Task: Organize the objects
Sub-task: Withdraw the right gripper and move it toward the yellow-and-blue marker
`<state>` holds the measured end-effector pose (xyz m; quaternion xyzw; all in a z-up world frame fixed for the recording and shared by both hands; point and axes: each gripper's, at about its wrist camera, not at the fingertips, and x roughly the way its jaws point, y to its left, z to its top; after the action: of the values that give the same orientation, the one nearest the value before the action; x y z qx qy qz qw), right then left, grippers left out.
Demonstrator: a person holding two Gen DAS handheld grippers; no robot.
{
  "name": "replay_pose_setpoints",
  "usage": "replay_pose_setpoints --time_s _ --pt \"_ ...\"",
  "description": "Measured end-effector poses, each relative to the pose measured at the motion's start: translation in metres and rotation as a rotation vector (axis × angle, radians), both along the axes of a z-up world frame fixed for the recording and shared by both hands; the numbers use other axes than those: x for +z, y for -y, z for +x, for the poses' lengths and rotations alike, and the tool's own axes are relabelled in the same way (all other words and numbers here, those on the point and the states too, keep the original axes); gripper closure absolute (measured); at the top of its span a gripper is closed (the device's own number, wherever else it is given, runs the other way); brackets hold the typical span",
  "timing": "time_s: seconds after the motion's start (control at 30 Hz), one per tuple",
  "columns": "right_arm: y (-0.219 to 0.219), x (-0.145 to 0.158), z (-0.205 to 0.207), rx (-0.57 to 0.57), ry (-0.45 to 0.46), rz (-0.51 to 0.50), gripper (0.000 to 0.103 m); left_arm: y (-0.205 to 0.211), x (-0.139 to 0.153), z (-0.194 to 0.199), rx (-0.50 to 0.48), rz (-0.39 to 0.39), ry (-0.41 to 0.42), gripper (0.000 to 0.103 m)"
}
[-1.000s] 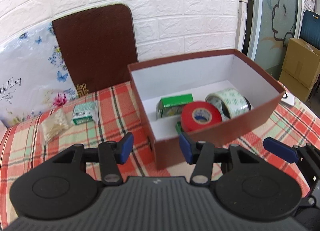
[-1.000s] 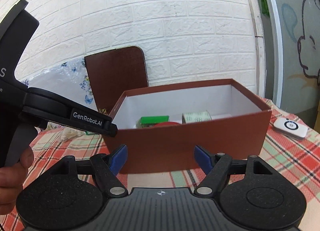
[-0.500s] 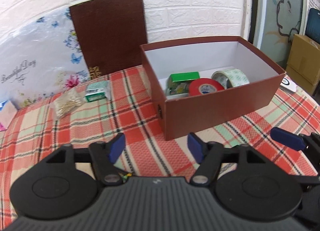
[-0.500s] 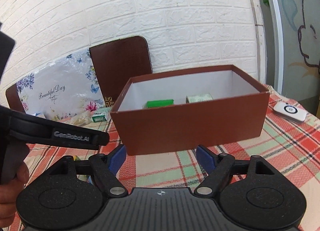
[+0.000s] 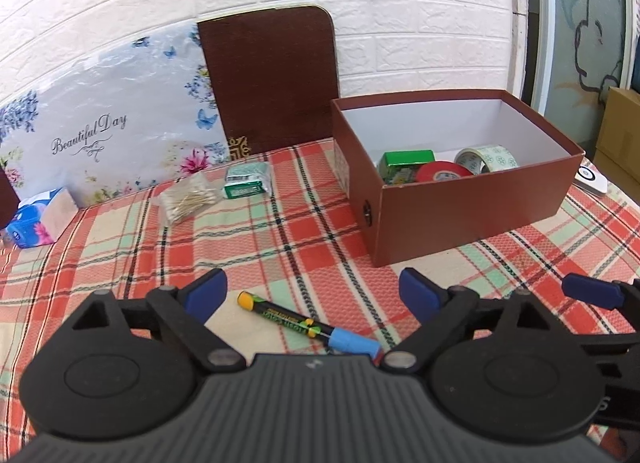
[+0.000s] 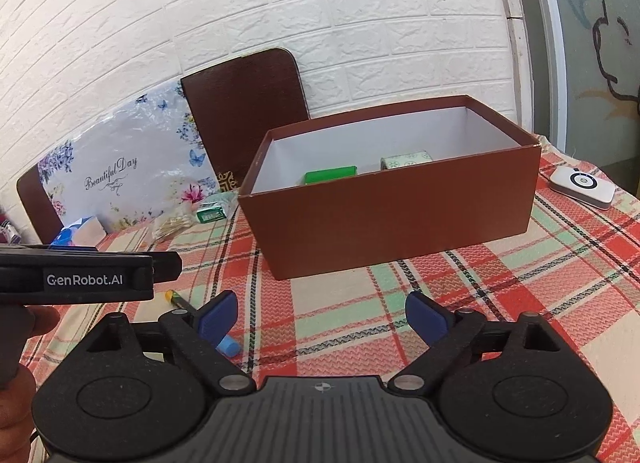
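Observation:
A brown box (image 5: 472, 207) stands open on the checked cloth; it also shows in the right wrist view (image 6: 400, 215). Inside lie a green packet (image 5: 404, 167), a red tape roll (image 5: 442, 173) and a patterned tape roll (image 5: 490, 157). A black marker with a blue cap (image 5: 308, 327) lies on the cloth between my left gripper's open, empty fingers (image 5: 314, 293). My right gripper (image 6: 322, 313) is open and empty in front of the box; the marker's blue cap (image 6: 229, 345) peeks by its left finger.
A bag of cotton swabs (image 5: 188, 201) and a green packet (image 5: 246, 183) lie left of the box. A blue tissue pack (image 5: 34, 221) sits far left. A white device (image 6: 582, 187) lies right of the box. A brown board (image 5: 272, 79) and a floral board (image 5: 100, 131) lean on the wall.
Both grippers have pulled back from the box and away from it. The left view now takes in the marker on the cloth, between its fingers.

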<state>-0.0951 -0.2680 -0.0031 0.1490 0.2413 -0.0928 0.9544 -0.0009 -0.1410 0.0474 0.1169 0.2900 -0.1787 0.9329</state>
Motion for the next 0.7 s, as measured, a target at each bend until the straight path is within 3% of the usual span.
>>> replay_pose_setpoints --time_s 0.7 --pt "-0.057 0.007 -0.042 0.016 0.013 -0.075 0.007 -0.05 -0.004 -0.043 0.101 -0.023 0.047 0.0"
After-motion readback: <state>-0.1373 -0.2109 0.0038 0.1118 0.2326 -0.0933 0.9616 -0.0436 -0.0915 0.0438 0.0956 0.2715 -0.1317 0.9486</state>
